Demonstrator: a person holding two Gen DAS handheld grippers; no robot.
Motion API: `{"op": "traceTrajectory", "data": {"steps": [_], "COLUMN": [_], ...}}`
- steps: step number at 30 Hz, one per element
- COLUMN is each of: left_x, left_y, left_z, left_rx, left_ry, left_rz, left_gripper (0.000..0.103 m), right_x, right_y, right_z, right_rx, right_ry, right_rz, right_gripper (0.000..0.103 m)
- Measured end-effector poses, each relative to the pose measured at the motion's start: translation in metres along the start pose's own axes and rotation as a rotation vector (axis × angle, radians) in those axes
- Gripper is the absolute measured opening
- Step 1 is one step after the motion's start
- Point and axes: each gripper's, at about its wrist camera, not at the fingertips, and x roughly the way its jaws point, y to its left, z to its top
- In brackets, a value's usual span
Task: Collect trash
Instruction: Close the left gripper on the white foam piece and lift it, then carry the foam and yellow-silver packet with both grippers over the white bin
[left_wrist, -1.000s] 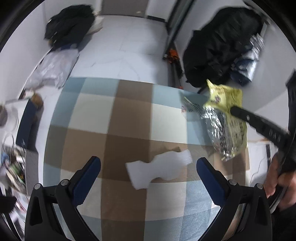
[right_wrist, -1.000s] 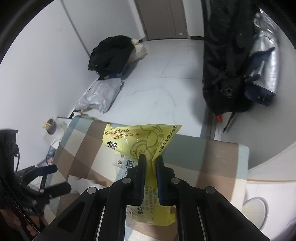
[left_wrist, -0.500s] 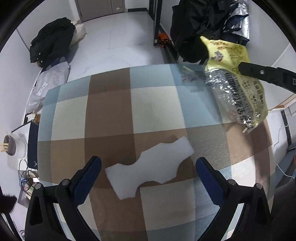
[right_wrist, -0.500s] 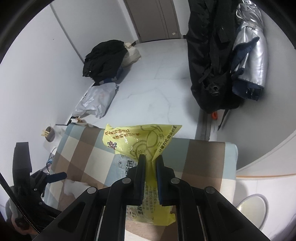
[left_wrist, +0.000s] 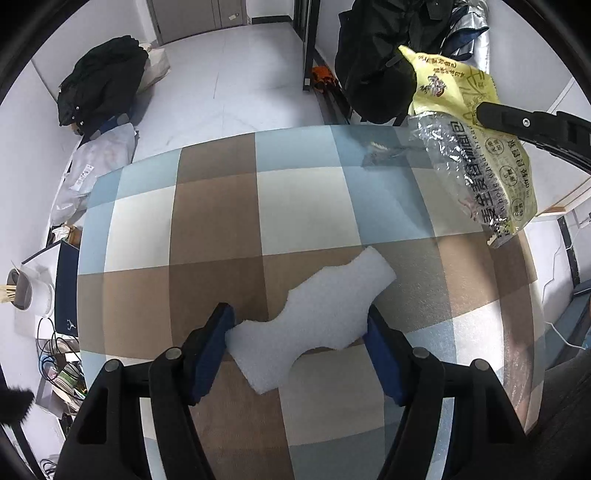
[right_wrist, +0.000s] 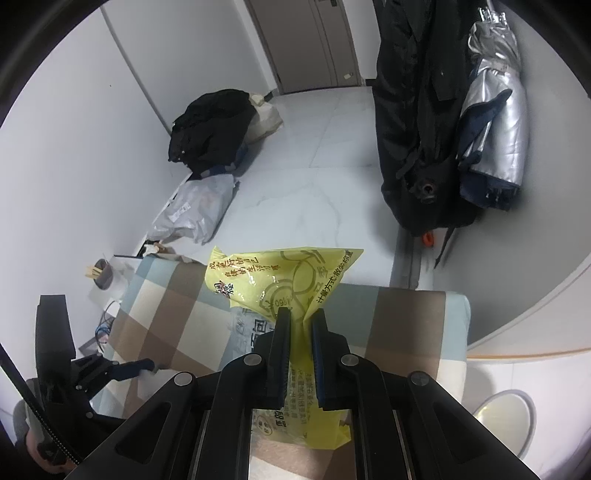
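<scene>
- Left wrist view: my left gripper (left_wrist: 299, 347) points steeply down at the checked tablecloth (left_wrist: 295, 206), its blue pads either side of a white foam scrap (left_wrist: 314, 325). The jaws are closing. The left pad appears to touch the scrap's near-left end; whether the right pad touches yet, I cannot tell.
- The foam scrap lies flat near the near edge of the table, running diagonally from near left to far right. I straddle its narrower near end, judged the easiest place to pinch a flat, light piece.
- Right wrist view: my right gripper (right_wrist: 300, 332) is clamped tight on a yellow plastic bag (right_wrist: 280, 280), pinching its gathered upper part. The bag hangs beneath the jaws above the table's far-right part, judged to be the receptacle for the collected trash.
- A small clear wrapper (left_wrist: 380, 153) lies on the cloth at the far right, close to the bag, not yet collected.
- Room for moving: the cloth between scrap and bag is bare, so a carry toward the far right looks unobstructed. The table's right edge is close beneath the bag; dark coats (right_wrist: 413, 122) hang beyond the far edge, well apart.
</scene>
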Motion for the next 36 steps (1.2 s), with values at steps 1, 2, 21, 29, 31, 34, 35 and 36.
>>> {"op": "traceTrajectory", "data": {"steps": [1,2,21,29,31,34,35,36], "left_x": [-0.001,-0.002,-0.086,-0.135,-0.150,-0.170,-0.177,-0.183], "left_y": [0.000,0.001,-0.007,-0.044,-0.057,-0.075,-0.080,-0.086], "left_z": [-0.002,-0.003,-0.022,-0.023,-0.023,-0.022,-0.021,-0.020], "left_rx": [-0.008,-0.016,-0.134,-0.078,-0.059,-0.050,-0.047,-0.042], "left_ry": [-0.004,-0.006,-0.302,-0.421,-0.448,-0.479,-0.486,-0.491], "left_rz": [-0.001,-0.001,-0.122,-0.182,-0.215,-0.291,-0.317,-0.341], "left_gripper": [0.067,0.067,0.067,0.067,0.067,0.067,0.067,0.067], "right_x": [-0.003,-0.007,-0.135,-0.234,-0.257,-0.298,-0.315,-0.327], "right_y": [0.000,-0.001,-0.016,-0.026,-0.029,-0.036,-0.040,-0.041], "right_z": [0.000,0.000,-0.052,-0.090,-0.098,-0.113,-0.119,-0.123], "right_rx": [0.000,0.003,0.082,0.168,0.181,0.207,0.214,0.215], "right_ry": [-0.006,-0.018,-0.267,-0.361,-0.389,-0.441,-0.462,-0.477], "right_rz": [0.000,-0.004,-0.029,0.044,0.060,0.071,0.075,0.081], "right_gripper": [0.010,0.010,0.010,0.010,0.010,0.010,0.010,0.010]}}
